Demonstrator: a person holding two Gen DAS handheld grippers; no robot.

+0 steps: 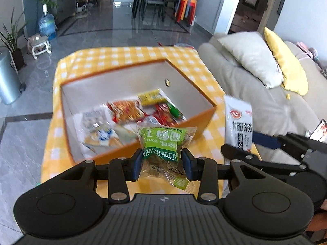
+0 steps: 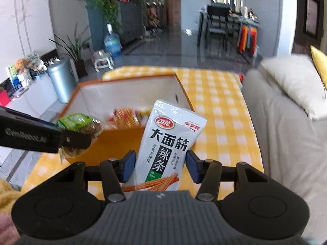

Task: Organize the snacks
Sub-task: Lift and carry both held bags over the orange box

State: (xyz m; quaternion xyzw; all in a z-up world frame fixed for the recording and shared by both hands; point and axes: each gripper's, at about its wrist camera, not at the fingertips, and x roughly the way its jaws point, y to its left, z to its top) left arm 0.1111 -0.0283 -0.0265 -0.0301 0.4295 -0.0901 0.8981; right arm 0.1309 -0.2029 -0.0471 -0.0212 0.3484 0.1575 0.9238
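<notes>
My left gripper (image 1: 162, 163) is shut on a green raisin packet (image 1: 161, 143) and holds it above the near wall of the orange box (image 1: 206, 118). The box has a white inside and holds several snack packets (image 1: 126, 111). My right gripper (image 2: 161, 164) is shut on a white spicy-strip packet (image 2: 167, 140), upright, near the box's right front corner (image 2: 120, 138). The white packet also shows in the left wrist view (image 1: 239, 122), and the raisin packet in the right wrist view (image 2: 79, 122).
The box stands on a table with a yellow checked cloth (image 2: 220, 114). A beige sofa (image 1: 245, 85) with a white cushion (image 1: 251, 57) and a yellow cushion (image 1: 286, 65) lies to the right. A metal bin (image 2: 61, 81) and plants stand to the left.
</notes>
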